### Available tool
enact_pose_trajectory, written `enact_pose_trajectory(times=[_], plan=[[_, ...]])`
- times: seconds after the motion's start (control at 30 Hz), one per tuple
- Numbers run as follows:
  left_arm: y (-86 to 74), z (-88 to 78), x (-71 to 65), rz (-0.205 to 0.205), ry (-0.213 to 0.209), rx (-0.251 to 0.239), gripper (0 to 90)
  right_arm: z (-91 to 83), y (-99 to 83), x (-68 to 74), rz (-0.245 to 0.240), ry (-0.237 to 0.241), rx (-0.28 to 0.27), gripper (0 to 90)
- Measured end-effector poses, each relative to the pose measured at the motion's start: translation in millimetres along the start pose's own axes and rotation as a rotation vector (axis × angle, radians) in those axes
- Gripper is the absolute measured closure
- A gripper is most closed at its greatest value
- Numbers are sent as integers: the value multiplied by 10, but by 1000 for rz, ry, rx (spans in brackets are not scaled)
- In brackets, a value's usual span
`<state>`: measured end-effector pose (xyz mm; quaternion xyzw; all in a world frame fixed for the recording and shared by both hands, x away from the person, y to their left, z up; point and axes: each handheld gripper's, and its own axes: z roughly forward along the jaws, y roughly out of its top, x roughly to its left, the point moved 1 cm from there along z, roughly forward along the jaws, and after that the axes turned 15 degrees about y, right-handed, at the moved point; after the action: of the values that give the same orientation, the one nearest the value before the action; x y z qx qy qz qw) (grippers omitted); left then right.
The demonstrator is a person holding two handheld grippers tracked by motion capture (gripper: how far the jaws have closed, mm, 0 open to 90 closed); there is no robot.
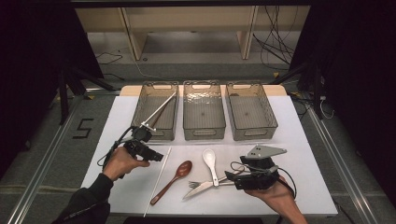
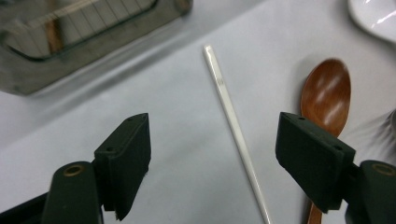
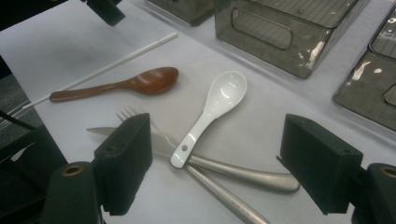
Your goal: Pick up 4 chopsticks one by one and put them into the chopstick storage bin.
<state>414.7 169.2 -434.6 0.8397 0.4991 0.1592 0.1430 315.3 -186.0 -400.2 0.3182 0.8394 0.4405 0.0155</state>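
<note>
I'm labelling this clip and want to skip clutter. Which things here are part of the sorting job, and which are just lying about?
In the job:
left gripper, jaws open over the white chopstick
left bin with chopsticks inside
wooden spoon, white spoon, knife, fork
middle bin, right bin
right gripper, open

Lying about:
cables on the floor
shelf unit

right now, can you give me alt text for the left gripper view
A thin white chopstick lies on a white table, framed between the left gripper's two open black fingers. A brown wooden spoon lies just right of it, and a clear bin sits at upper left.
</note>
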Motion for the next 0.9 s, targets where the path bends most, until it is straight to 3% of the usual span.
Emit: enact_pose_trajectory(times=[0.4,0.9], plan=[[-95,142,-183,40,8,71,300,4,-1,3,0,2,3,259],[-158,258,-331,110,-6,151,487,6,0,7,-1,4,6,260]])
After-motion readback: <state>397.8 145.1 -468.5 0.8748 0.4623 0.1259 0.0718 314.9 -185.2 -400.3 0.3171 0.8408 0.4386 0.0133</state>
